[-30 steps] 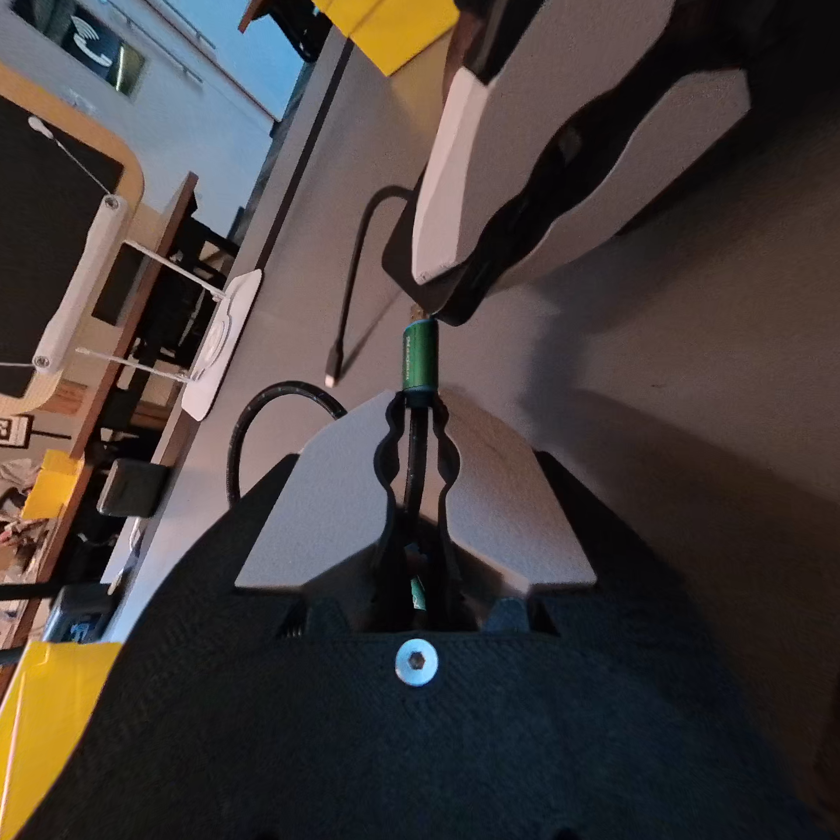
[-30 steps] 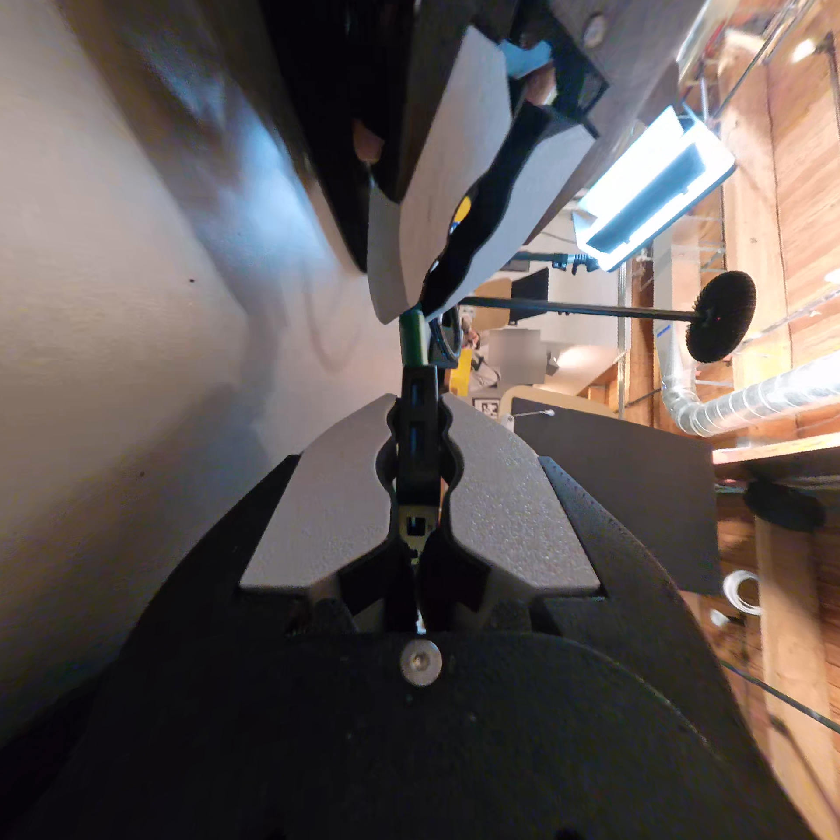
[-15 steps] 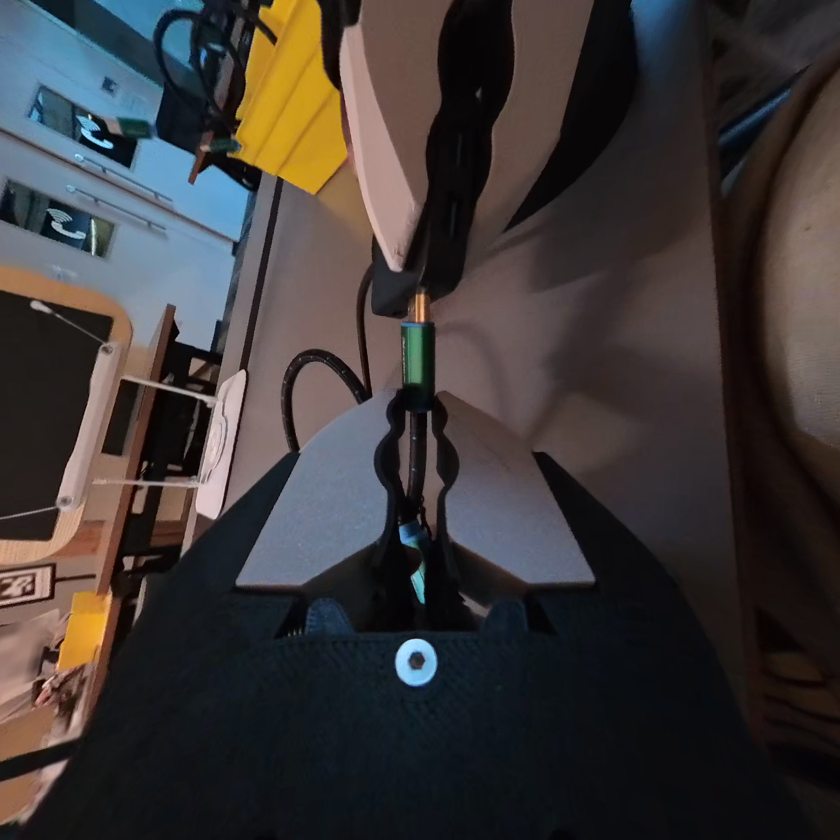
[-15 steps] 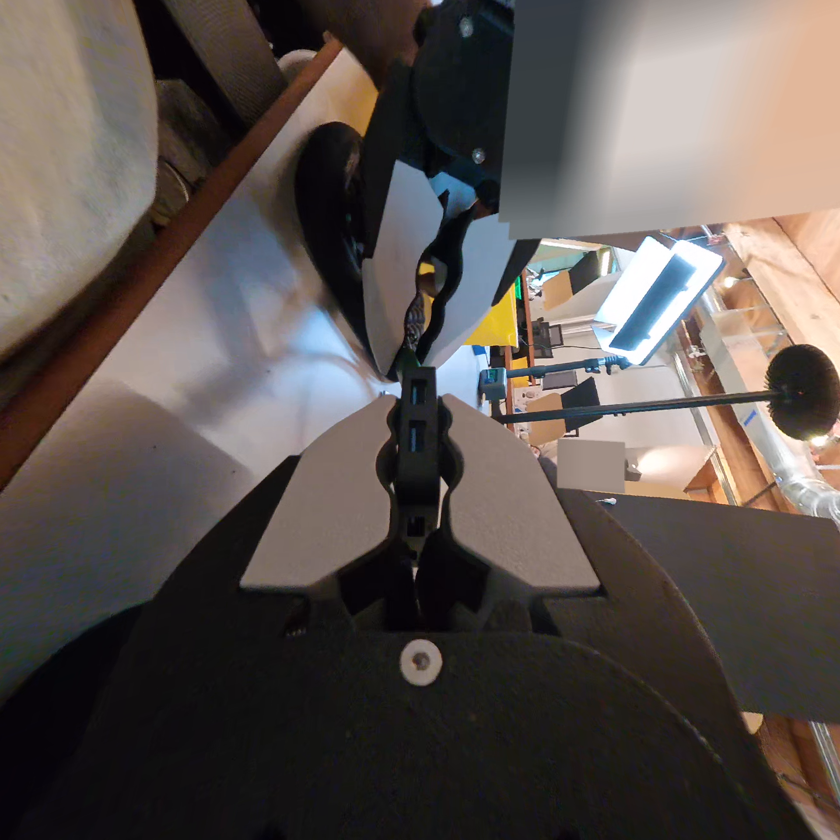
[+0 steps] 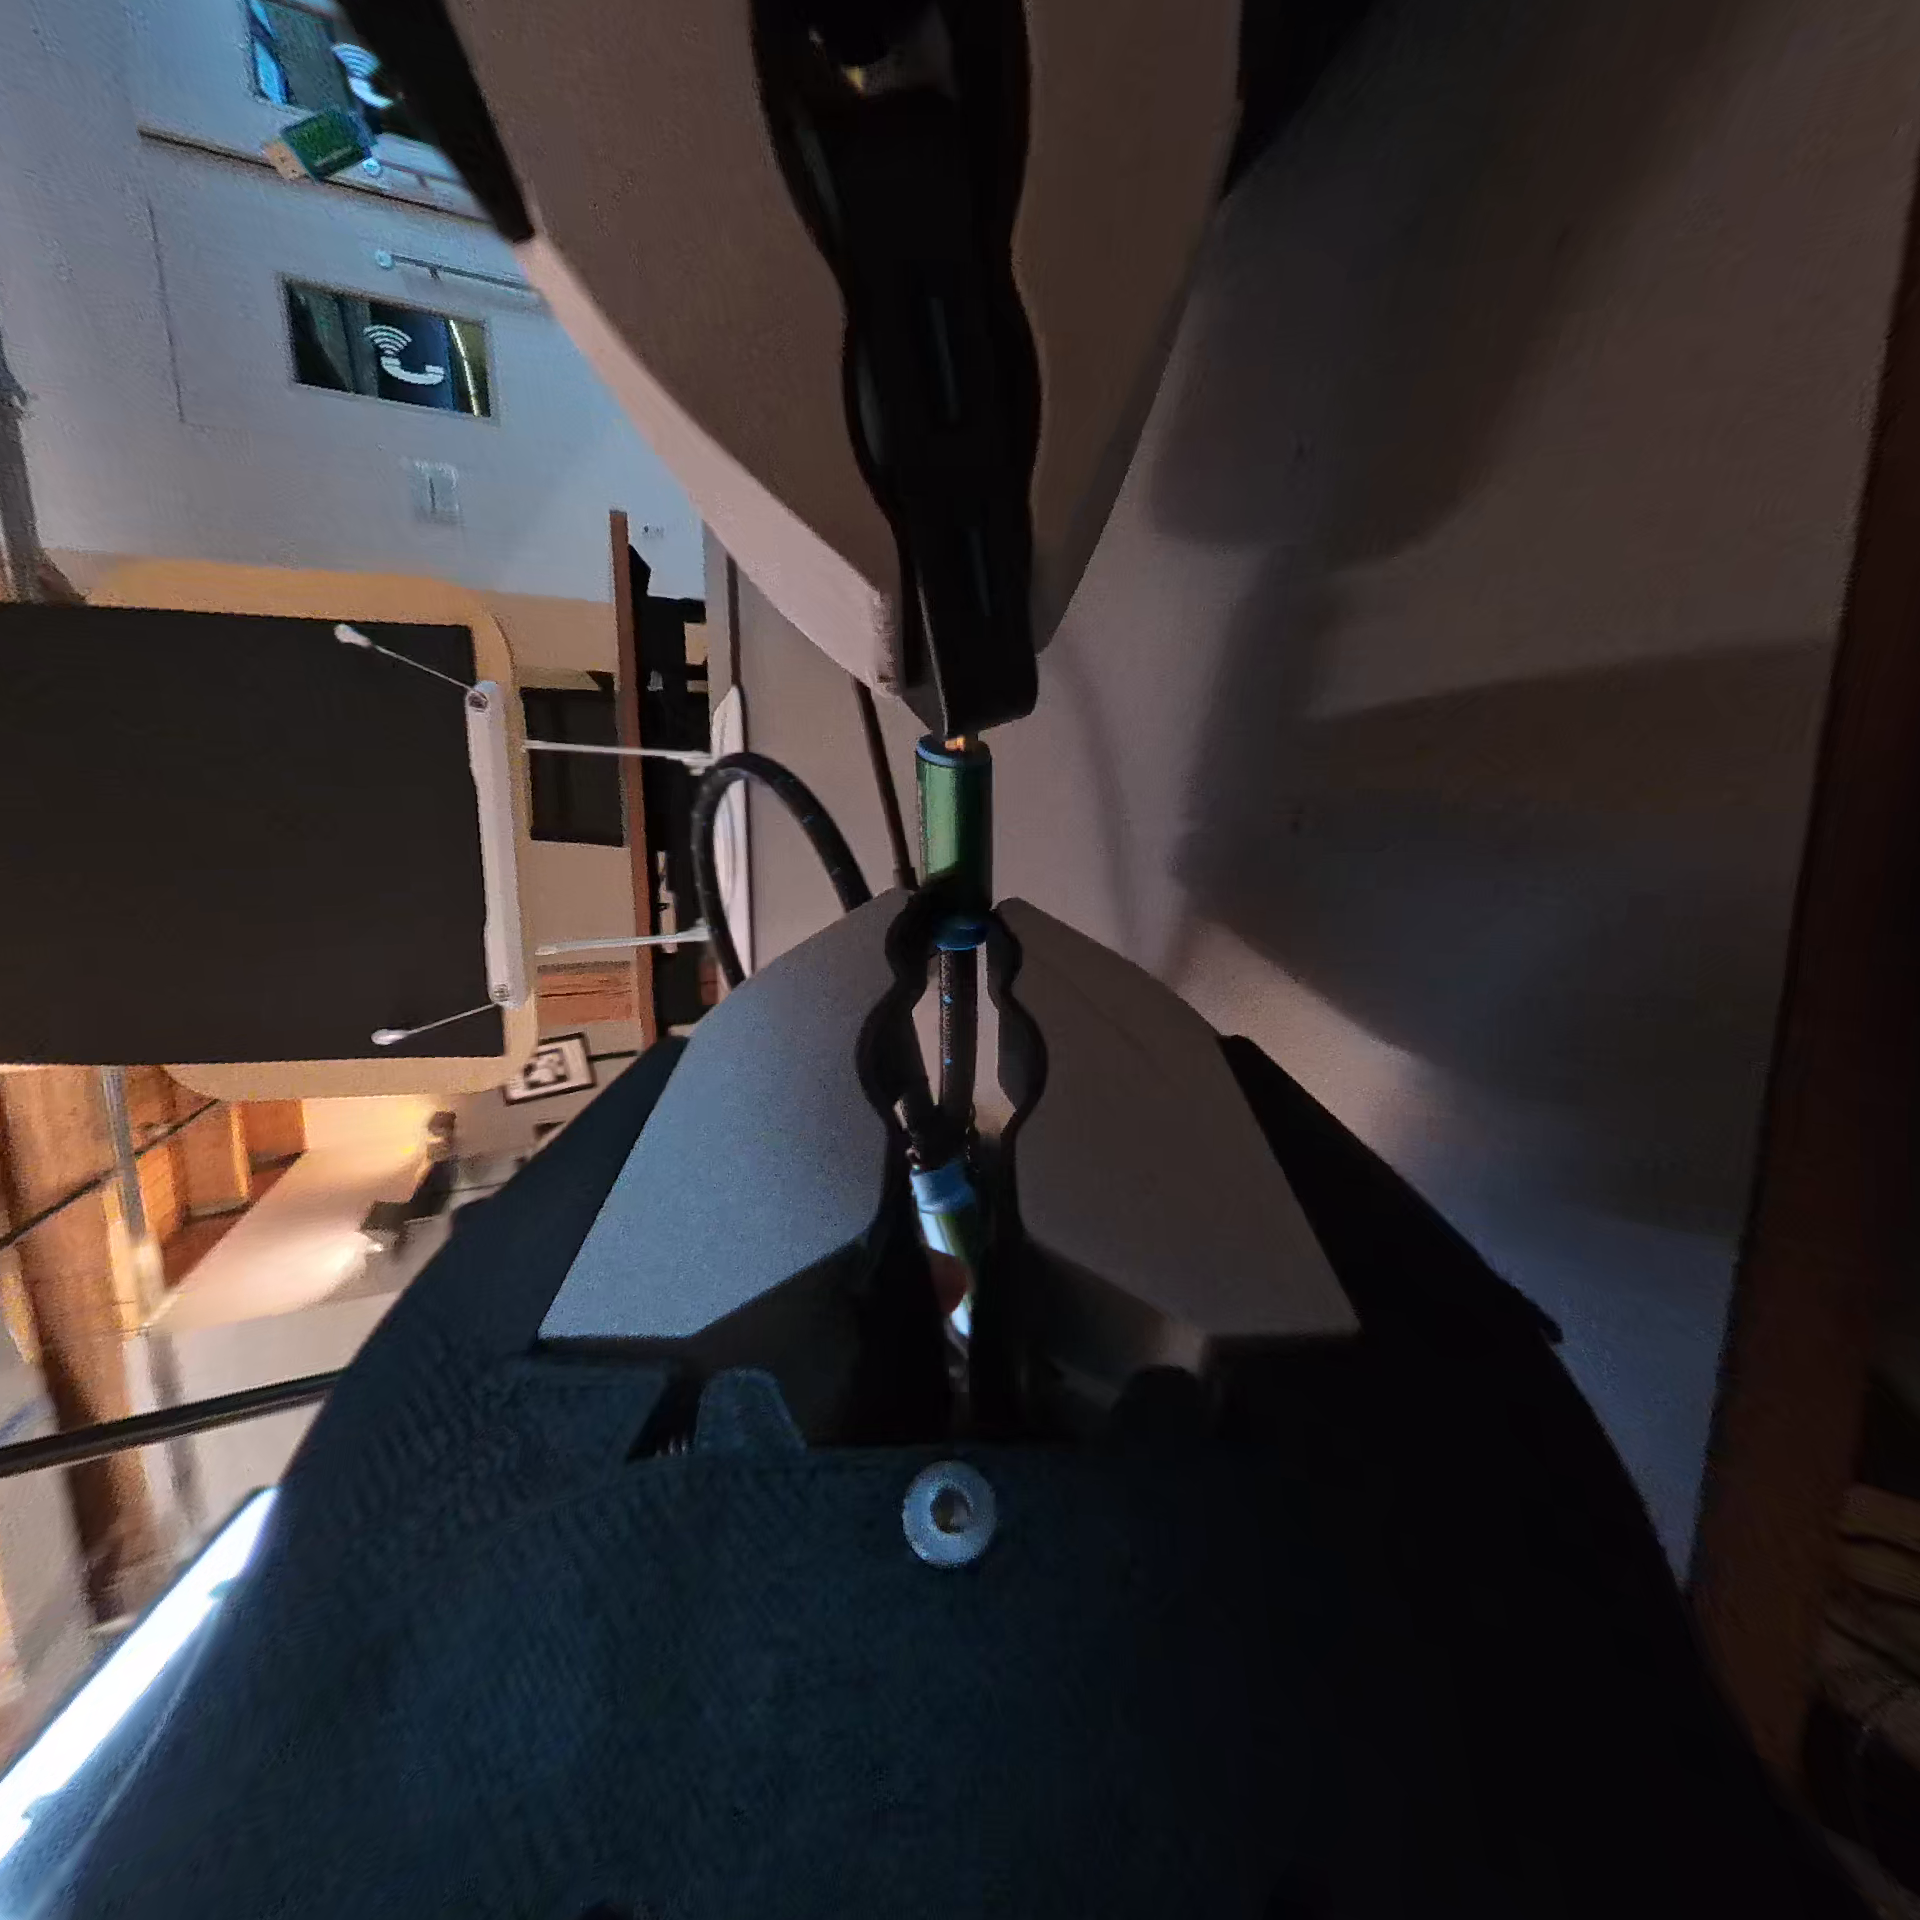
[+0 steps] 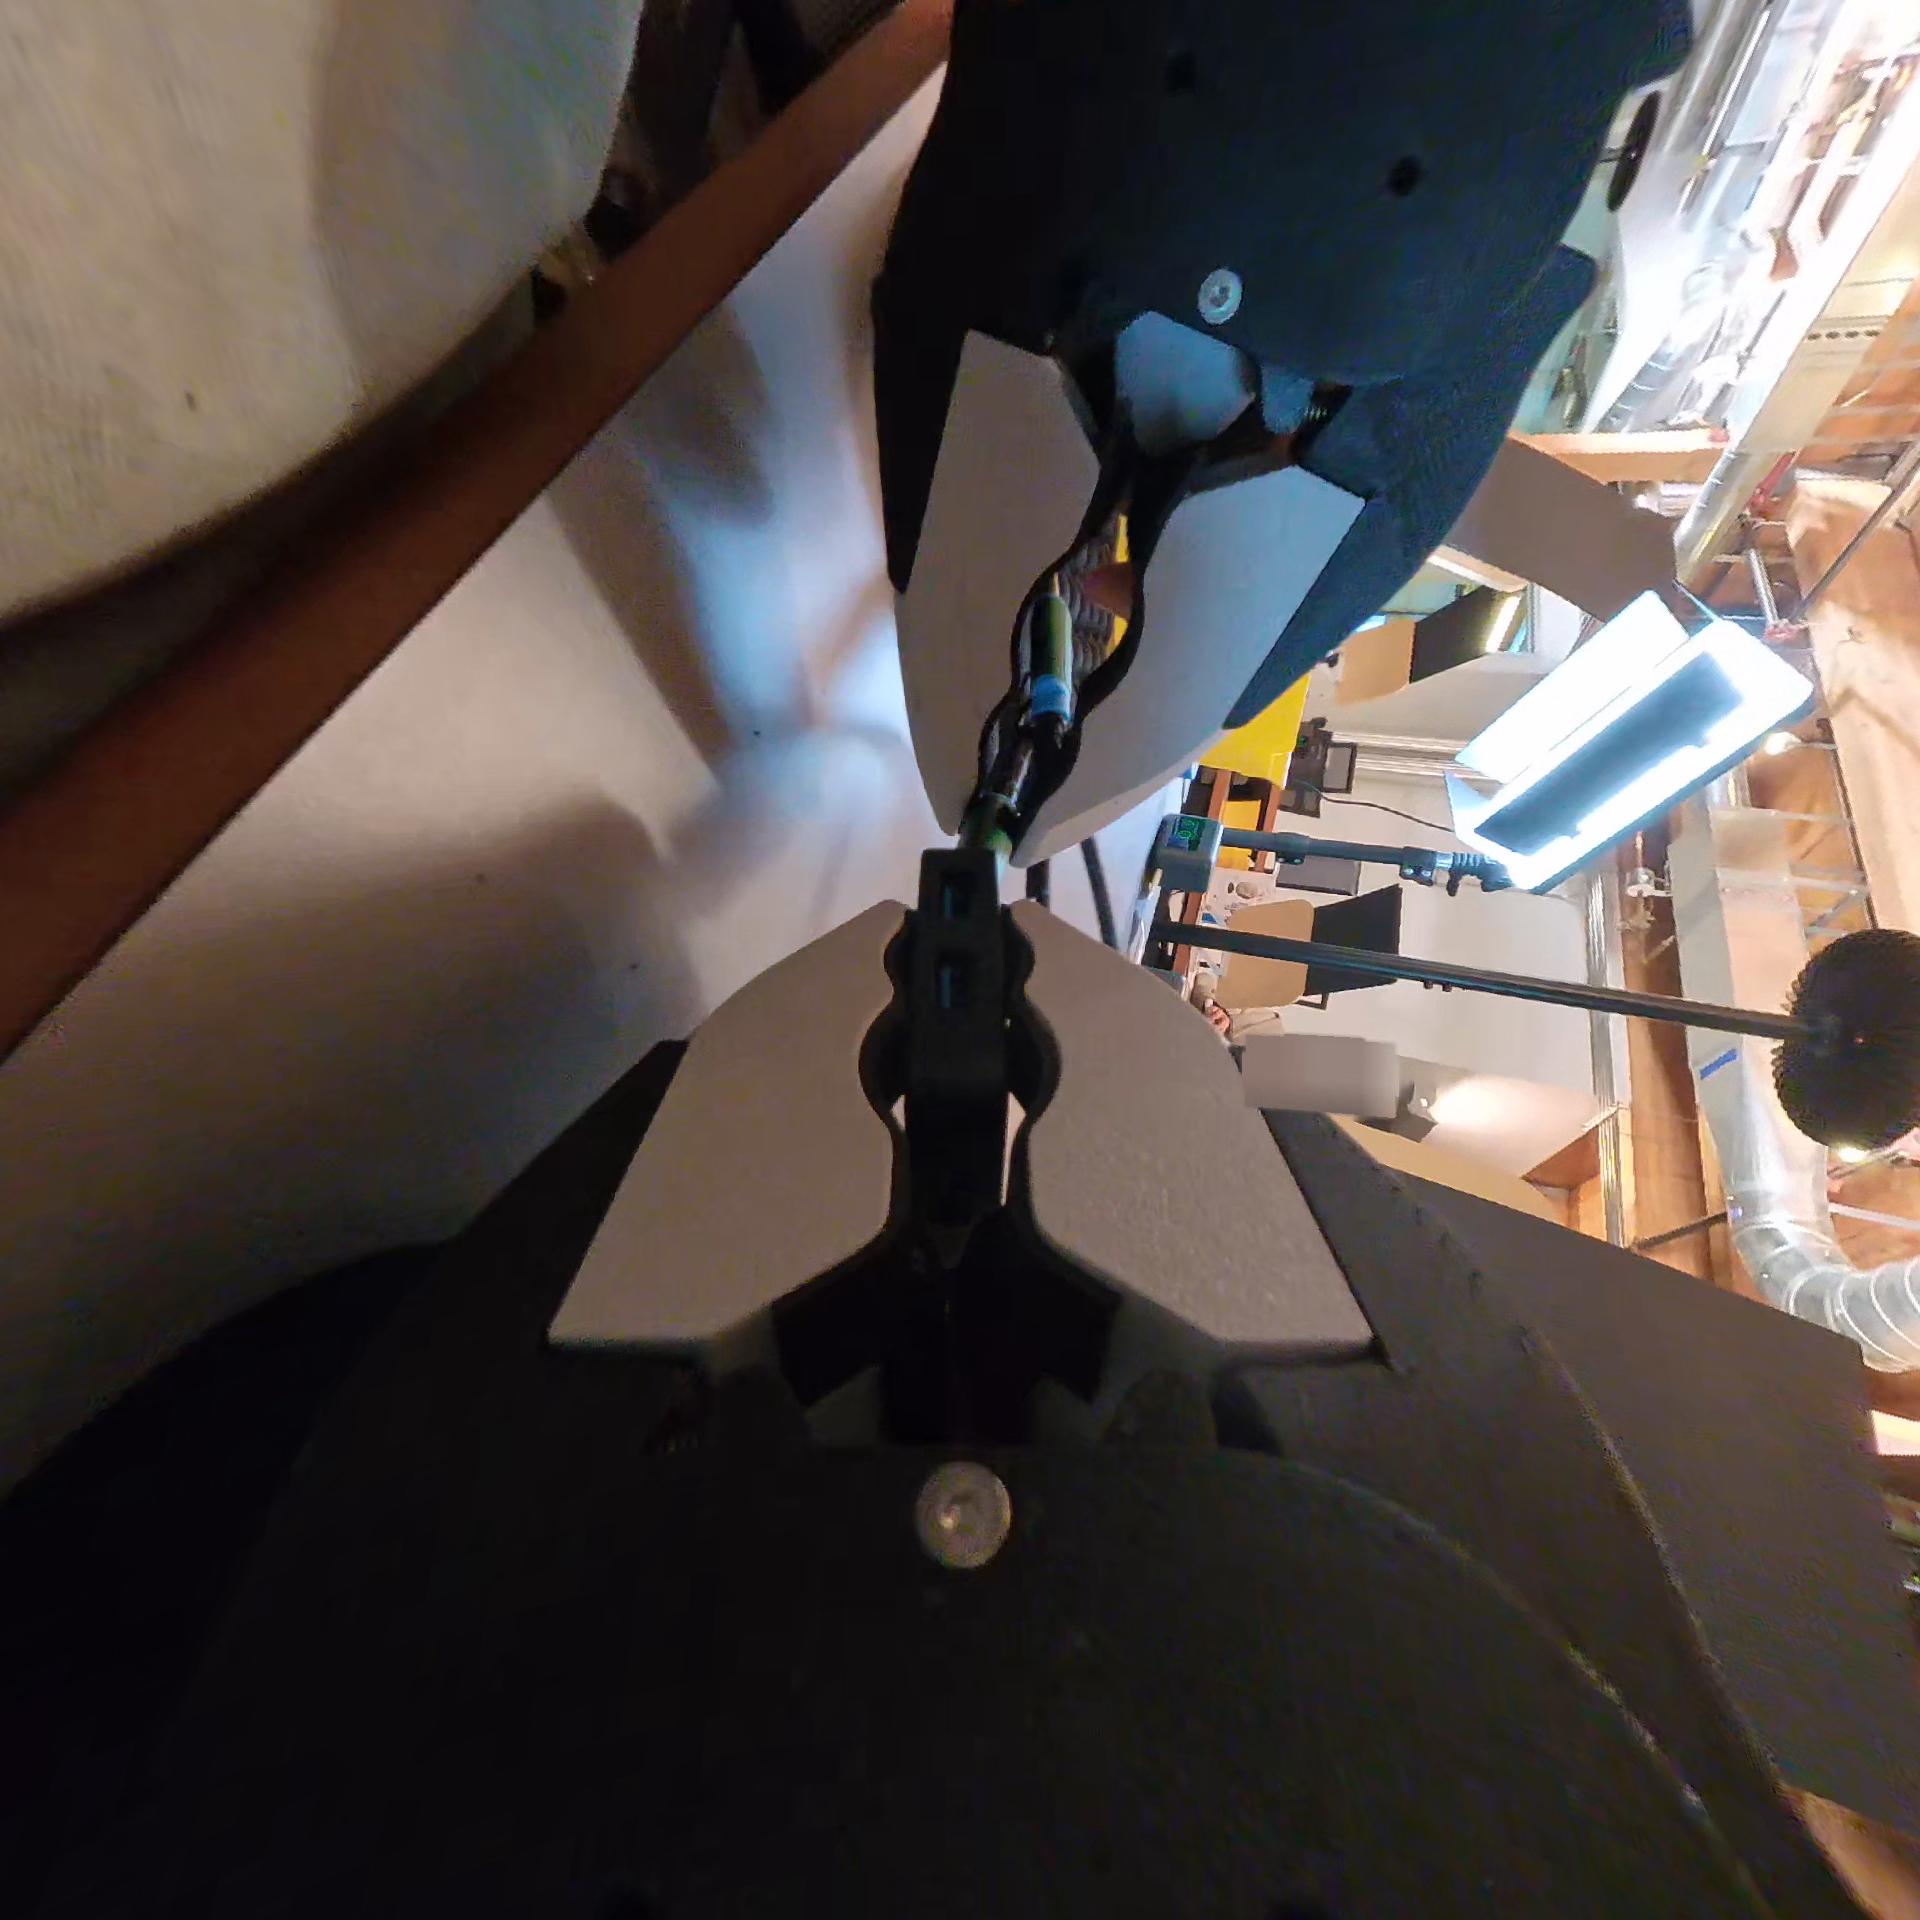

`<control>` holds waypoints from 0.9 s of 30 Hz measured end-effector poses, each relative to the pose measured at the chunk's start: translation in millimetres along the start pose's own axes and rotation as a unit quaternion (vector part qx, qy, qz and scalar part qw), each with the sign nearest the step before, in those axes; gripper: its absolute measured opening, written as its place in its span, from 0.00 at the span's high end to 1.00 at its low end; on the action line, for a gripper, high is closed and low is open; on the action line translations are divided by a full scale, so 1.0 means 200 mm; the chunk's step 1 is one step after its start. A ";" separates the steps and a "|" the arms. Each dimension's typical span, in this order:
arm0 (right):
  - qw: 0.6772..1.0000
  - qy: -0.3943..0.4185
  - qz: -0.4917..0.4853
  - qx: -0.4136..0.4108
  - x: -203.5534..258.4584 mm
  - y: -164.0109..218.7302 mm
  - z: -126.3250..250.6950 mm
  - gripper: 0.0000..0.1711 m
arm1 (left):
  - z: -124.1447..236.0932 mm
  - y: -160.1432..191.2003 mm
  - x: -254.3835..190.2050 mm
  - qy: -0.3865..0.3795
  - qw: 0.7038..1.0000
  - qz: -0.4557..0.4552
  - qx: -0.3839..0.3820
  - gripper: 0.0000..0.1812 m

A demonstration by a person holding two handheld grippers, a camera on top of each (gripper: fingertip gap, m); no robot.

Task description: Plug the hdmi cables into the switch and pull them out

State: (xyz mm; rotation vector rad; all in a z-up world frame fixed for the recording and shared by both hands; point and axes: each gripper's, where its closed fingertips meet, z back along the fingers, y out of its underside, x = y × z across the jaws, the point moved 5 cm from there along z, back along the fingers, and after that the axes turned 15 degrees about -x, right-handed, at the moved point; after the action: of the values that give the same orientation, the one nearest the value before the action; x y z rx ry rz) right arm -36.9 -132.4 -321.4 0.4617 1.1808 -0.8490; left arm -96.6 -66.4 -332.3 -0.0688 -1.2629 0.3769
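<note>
My left gripper (image 5: 954, 914) is shut on a black braided HDMI cable just behind its green metal plug (image 5: 952, 816). The plug's gold tip meets the end of the black switch (image 5: 961, 613), which the right gripper holds facing me. In the right wrist view my right gripper (image 6: 956, 914) is shut on the black switch (image 6: 956, 997), which shows blue ports on its side. The green plug (image 6: 987, 826) touches its far end, with the left gripper (image 6: 997, 821) behind it. Both are held above the white table (image 6: 416, 883).
The cable loops to the left of my left gripper (image 5: 769, 821). The table's brown edge (image 6: 436, 468) runs diagonally, with a person's light clothing beyond it. A light panel (image 6: 1621, 748) and a boom stand with a black round head (image 6: 1849, 1039) stand in the room.
Both grippers have rotated and lifted together, staying end to end. The plug's gold tip showed half a second ago and is now nearly all inside the switch.
</note>
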 end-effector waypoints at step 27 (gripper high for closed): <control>0.985 0.050 -0.020 -0.164 -0.23 -0.19 0.07 0.92 | 0.20 -0.03 0.15 0.040 0.953 0.127 -0.274 0.95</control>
State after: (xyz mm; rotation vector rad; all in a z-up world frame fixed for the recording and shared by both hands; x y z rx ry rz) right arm -63.5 -150.6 -269.1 0.2130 1.3960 -0.6536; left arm -124.3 -69.0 -291.4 -0.7187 -1.2502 0.2307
